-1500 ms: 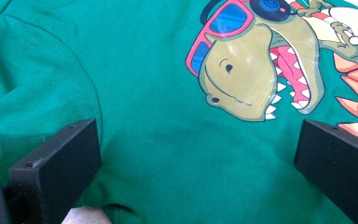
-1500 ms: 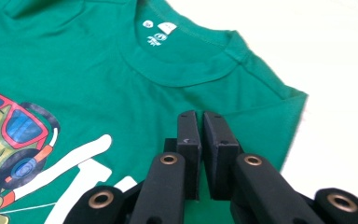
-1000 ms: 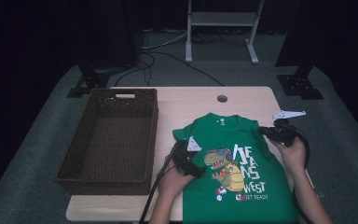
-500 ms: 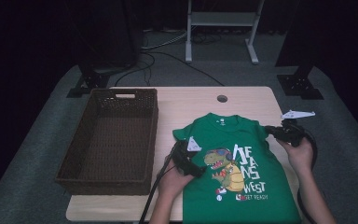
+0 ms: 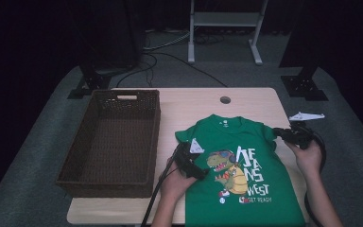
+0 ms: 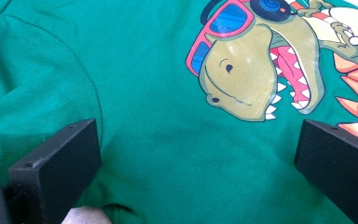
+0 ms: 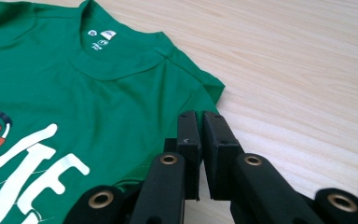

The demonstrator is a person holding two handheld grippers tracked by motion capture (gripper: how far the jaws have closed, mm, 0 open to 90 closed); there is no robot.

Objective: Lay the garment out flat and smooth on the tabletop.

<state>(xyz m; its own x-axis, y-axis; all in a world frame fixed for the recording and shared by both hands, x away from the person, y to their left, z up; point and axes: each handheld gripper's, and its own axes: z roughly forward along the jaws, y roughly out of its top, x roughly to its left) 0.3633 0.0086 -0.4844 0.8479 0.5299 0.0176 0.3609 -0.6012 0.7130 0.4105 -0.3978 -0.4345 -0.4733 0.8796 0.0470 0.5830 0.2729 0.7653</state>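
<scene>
right gripper view: right gripper jaws closed beside the green t-shirt; left gripper jaws wide apart.

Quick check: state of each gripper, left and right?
Left gripper: open, jaws wide apart over the green T-shirt, nothing between them.
Right gripper: shut at the shirt's sleeve edge; whether it pinches fabric cannot be told.

- My left gripper is black, with a small pale three-cornered plate on top and a dark cable trailing from it.
- Its jaws are flat, matte black blocks, each with a small hole near the edge.
- My right gripper is black too, with the same pale plate and a looping black cable.
- Brass-coloured rings sit in its black linkage arms.
- My forearms are bare, no sleeves showing.
</scene>
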